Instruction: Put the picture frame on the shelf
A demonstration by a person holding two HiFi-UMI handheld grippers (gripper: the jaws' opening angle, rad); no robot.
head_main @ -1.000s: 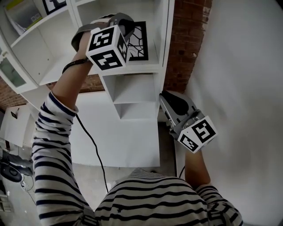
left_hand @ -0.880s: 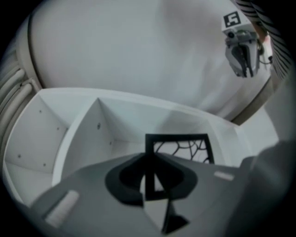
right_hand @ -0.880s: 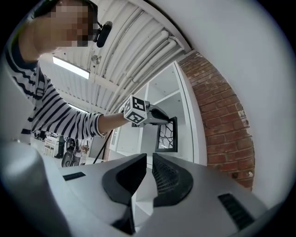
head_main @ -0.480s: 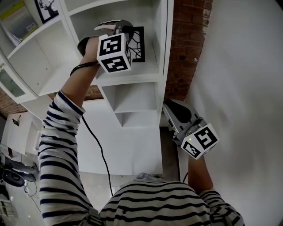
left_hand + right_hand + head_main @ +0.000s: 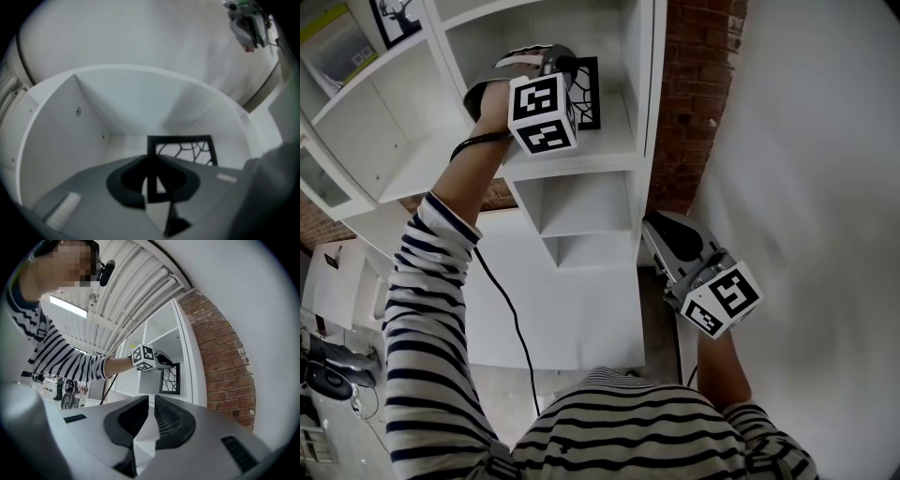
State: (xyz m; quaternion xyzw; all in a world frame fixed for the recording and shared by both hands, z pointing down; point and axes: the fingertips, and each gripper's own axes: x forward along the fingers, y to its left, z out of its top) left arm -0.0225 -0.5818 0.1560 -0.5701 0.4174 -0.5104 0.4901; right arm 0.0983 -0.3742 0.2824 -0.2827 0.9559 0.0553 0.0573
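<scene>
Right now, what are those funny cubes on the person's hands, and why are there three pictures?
Those are hand-held grabbers, not robot arms. A person in a striped top holds one in each hand, and each checkered cube is part of its grabber. One picture comes from a camera on the person's head, looking down. The other two come from cameras riding on the grabbers, looking along their jaws. The left gripper reaches into a white shelf, its jaws closed on the edge of a black picture frame, upright inside. The right gripper hangs lower by the white wall, jaws together, holding nothing.
</scene>
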